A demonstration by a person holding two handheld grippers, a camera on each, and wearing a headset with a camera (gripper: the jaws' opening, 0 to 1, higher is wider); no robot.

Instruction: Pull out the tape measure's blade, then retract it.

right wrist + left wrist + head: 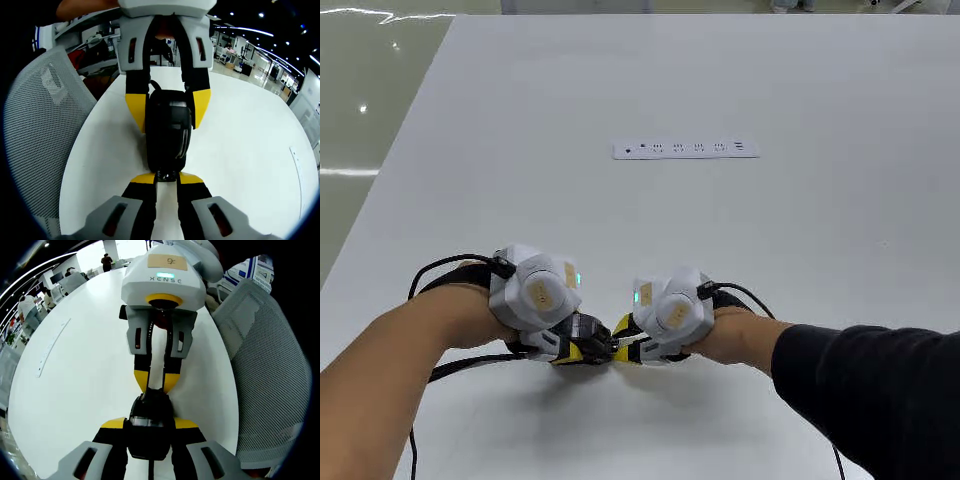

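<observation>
The black tape measure (pixel 588 335) sits just above the white table (pixel 720 230) near its front edge, between two grippers that face each other. My left gripper (pixel 150 424) is shut on the case (pixel 149 427), one yellow-tipped jaw on each side. My right gripper (pixel 162 179) is shut on the blade's end tab at the mouth of the case (pixel 168 130). Almost no blade shows between the tab and the case. In the head view the left gripper (pixel 575 350) and the right gripper (pixel 623 350) nearly touch.
A white power strip (pixel 685 150) lies flat at mid-table, far beyond the grippers. A grey mesh chair (pixel 265 380) stands by the table's near edge, also seen as the chair back (pixel 45 130). People stand far off in the room (pixel 107 261).
</observation>
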